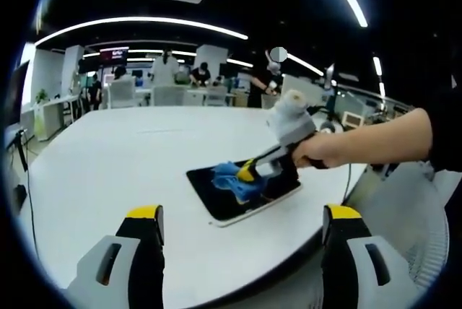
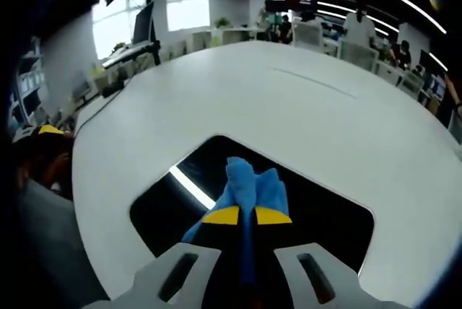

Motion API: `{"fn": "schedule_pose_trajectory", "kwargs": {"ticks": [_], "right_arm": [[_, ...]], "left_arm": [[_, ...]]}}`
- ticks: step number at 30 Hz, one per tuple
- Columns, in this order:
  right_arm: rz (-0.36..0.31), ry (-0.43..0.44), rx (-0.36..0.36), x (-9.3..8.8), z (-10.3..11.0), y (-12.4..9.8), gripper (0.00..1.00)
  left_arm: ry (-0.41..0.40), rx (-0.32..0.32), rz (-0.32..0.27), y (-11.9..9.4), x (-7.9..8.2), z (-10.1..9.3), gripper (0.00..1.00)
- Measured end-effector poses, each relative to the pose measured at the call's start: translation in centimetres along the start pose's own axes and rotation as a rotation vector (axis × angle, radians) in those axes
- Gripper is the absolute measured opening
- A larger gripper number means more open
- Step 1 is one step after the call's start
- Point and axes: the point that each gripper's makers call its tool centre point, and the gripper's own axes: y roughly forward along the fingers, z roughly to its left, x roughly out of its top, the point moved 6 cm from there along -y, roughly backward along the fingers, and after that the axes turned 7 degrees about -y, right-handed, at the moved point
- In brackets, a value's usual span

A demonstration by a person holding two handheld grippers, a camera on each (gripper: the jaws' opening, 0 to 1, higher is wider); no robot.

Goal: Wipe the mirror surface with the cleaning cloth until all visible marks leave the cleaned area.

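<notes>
Wiping step in hand. Right hand-held gripper (image 2: pixel 247 216) clamped on blue cleaning cloth (image 2: pixel 253 183), jaws nearly together with cloth pinched between yellow tips, cloth pressed onto mirror (image 2: pixel 166 211). Mirror lying flat on white tabletop (image 2: pixel 216 99), dark glass, bright strip of ceiling light reflected at about 9 o'clock of the cloth. In left gripper view, mirror (image 1: pixel 216 201) sitting near tabletop (image 1: pixel 115 157) edge, at about 12 o'clock between that view's own jaws; right hand-held gripper (image 1: pixel 254 170) coming in from 3 o'clock, held by a person's hand (image 1: pixel 325 151), cloth (image 1: pixel 234 179) bunched around mirror's middle. Left hand-held gripper (image 1: pixel 242 226) wide open, holding nothing, hanging back off the tabletop edge, well apart from mirror. Marks on glass too small to tell; cannot judge how clean. Cloth covering only middle patch, so probably mid-task, corners and edges likely still to do. Next move calls for: keeping grip closed, keeping cloth flat on glass, sweeping toward uncovered edges, staying inside frame. Risk: mirror sliding toward the near tabletop edge under push; free gripper could steady it.
</notes>
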Motion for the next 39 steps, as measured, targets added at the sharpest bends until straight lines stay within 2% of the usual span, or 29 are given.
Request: {"fn": "schedule_pose_trajectory", "kwargs": {"ticks": [13,24,36,39], "right_arm": [[0.012,0.039,-0.050,-1.9,-2.2,-1.6,0.00],[0.031,0.078,-0.102,-3.8,-4.7,-3.2,0.00],[0.049,0.104,-0.140,-5.2,-6.4,-4.5,0.00],[0.053,0.108,-0.141,-5.4,-6.6,-4.7,0.00]], "left_arm": [[0.002,-0.006,-0.005,0.0,0.1,-0.1,0.96],[-0.001,-0.004,0.003,0.1,0.0,0.0,0.95],[-0.002,-0.007,0.018,0.1,-0.2,0.0,0.94],[0.006,0.006,-0.015,0.0,0.1,0.1,0.98]]}}
